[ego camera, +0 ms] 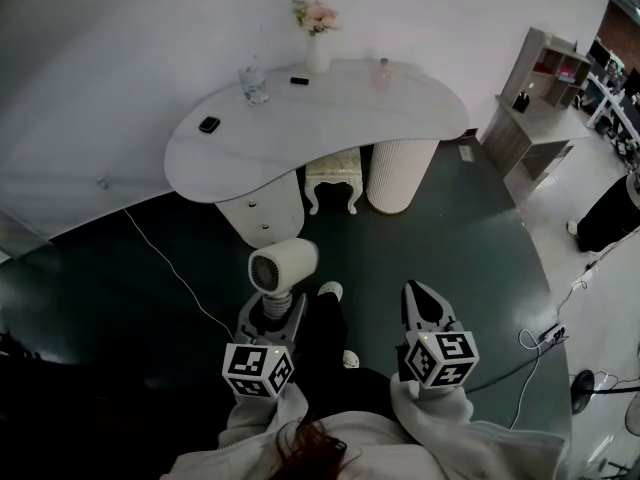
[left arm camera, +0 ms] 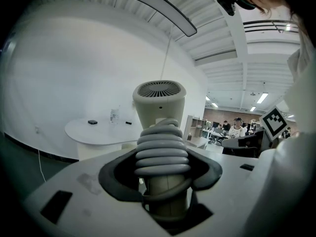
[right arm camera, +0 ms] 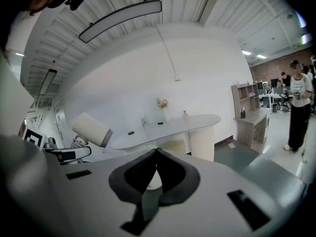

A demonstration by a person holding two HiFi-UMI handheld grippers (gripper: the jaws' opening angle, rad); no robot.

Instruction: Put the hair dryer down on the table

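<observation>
The left gripper (ego camera: 270,313) clamps the dryer (ego camera: 283,266) by its cord-wrapped handle, well short of the table (ego camera: 400,108). The right gripper's (right arm camera: 157,150) jaws meet on nothing.

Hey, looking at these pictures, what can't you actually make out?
- Hair dryer handle: left gripper view, mostly covered by its wound cord and the fingers of the left gripper.
- Small black thing at the table's left end: too small in any view to identify.
- Stool: head view, top hidden under the tabletop.
</observation>
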